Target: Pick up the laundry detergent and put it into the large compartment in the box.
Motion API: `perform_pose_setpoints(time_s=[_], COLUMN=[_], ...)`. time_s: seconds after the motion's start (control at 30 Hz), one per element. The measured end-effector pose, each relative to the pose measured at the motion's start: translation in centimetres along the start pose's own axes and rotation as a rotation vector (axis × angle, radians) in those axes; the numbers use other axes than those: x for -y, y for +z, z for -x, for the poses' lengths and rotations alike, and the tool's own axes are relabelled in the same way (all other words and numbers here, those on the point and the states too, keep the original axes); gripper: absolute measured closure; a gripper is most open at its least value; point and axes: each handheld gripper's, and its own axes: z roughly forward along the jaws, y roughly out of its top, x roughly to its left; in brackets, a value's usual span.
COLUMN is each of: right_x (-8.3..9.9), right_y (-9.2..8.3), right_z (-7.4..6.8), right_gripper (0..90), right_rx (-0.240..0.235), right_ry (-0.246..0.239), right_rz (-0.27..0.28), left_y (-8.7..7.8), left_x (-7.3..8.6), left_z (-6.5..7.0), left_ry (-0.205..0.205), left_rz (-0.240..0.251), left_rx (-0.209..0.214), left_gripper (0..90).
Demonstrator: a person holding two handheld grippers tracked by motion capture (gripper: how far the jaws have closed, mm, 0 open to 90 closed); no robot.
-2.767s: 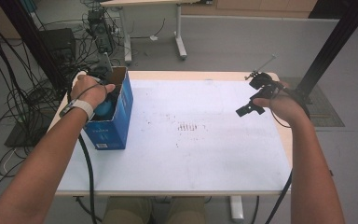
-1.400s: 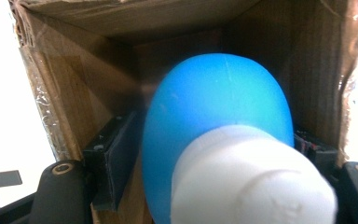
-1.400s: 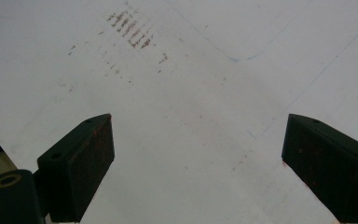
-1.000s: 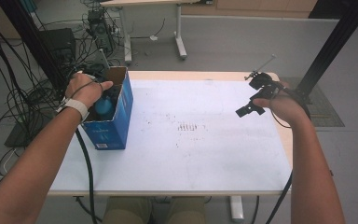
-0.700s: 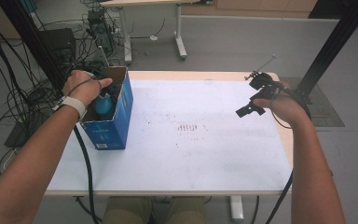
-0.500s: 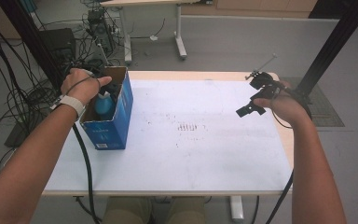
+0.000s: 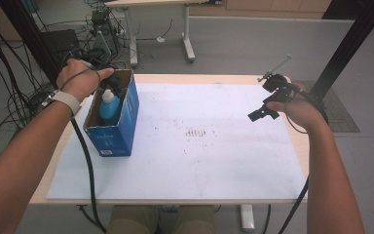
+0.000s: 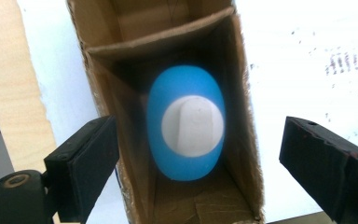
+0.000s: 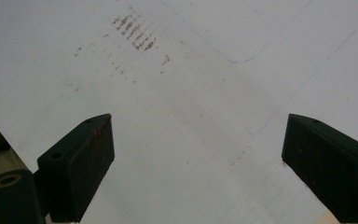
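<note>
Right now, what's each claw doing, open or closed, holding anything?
Left claw: open, empty, above the blue bottle standing in the cardboard box.
Right claw: open, empty, over the white table.

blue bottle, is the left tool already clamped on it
No, the left tool is wide open above the cardboard box, its jaws outside the walls, and the blue bottle stands untouched inside.

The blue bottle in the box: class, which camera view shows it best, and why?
The left gripper view: it looks straight down into the cardboard box, so the blue bottle and its white cap sit large and central between open jaws. The high view shows the bottle small, partly hidden by the box wall. The right gripper view faces the white tabletop.
</note>
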Motion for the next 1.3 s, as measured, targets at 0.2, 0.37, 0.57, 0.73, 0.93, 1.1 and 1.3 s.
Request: perform_pose_setpoints(time_s=[0.2, 0.37, 0.57, 0.73, 0.93, 1.1, 1.3], right_x=[0.0, -0.1, 0.1, 0.2, 0.2, 0.1, 0.0], right_y=[-0.4, -0.5, -0.9, -1.2, -1.2, -1.2, -1.0], right_z=[-0.1, -0.2, -0.2, -0.2, -0.3, -0.5, -0.6], right_gripper=[9.1, 9.1, 9.1, 9.1, 9.1, 9.1, 9.1], right_rx=[0.003, 0.004, 0.008, 0.010, 0.011, 0.010, 0.007], right_ry=[0.002, -0.001, 0.004, 0.007, 0.010, 0.005, 0.001], right_rz=[0.001, 0.001, 0.006, 0.008, 0.009, 0.011, 0.006], left_y=[-2.1, -4.1, -6.8, -8.7, -10.0, -10.2, -9.6], left_x=[0.0, 0.0, 0.1, 0.1, 0.1, -0.3, -0.9], left_z=[0.6, 1.7, 2.9, 3.7, 4.7, 5.2, 5.9], left_ry=[0.053, 0.097, 0.143, 0.180, 0.242, 0.296, 0.376], left_rz=[0.018, 0.045, 0.088, 0.112, 0.122, 0.107, 0.074], left_rx=[0.010, 0.028, 0.046, 0.062, 0.087, 0.105, 0.127], left_gripper=[9.2, 9.3, 10.1, 10.1, 10.1, 10.1, 10.1])
